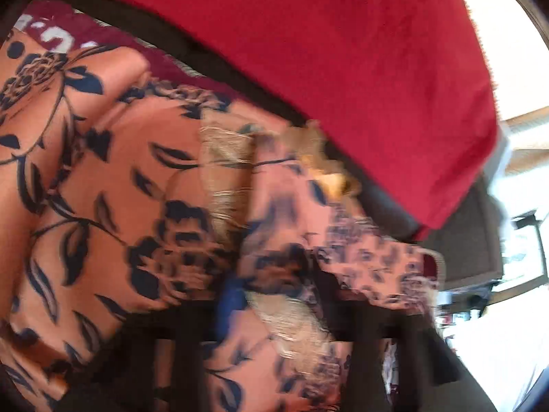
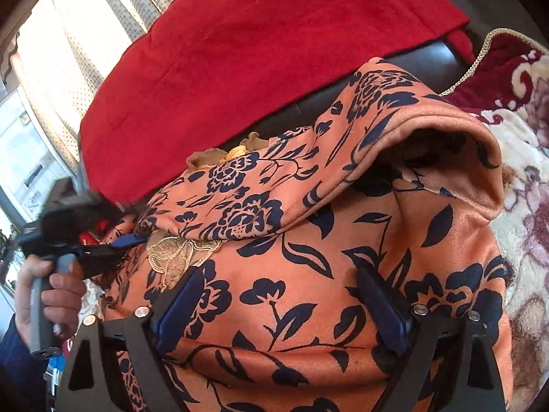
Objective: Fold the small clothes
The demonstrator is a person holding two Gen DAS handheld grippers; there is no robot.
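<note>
An orange garment with a dark blue flower print (image 2: 308, 240) lies bunched on a dark sofa, part of it folded over into a flap (image 2: 429, 130); gold lace trim (image 2: 175, 257) shows at its left. My right gripper (image 2: 284, 295) is open, its blue-padded fingers (image 2: 178, 305) spread over the garment's cloth. My left gripper (image 2: 127, 240) is at the garment's left edge near the lace, held by a hand, fingers close together with cloth at their tips. In the blurred left wrist view the garment (image 1: 113, 185) fills the frame and covers the left gripper's dark fingers (image 1: 357, 312).
A red cloth (image 2: 257, 55) drapes over the dark sofa back (image 2: 429, 58) behind the garment. A maroon and cream patterned blanket (image 2: 525, 144) lies at the right. A bright curtained window (image 2: 61, 55) is at the left.
</note>
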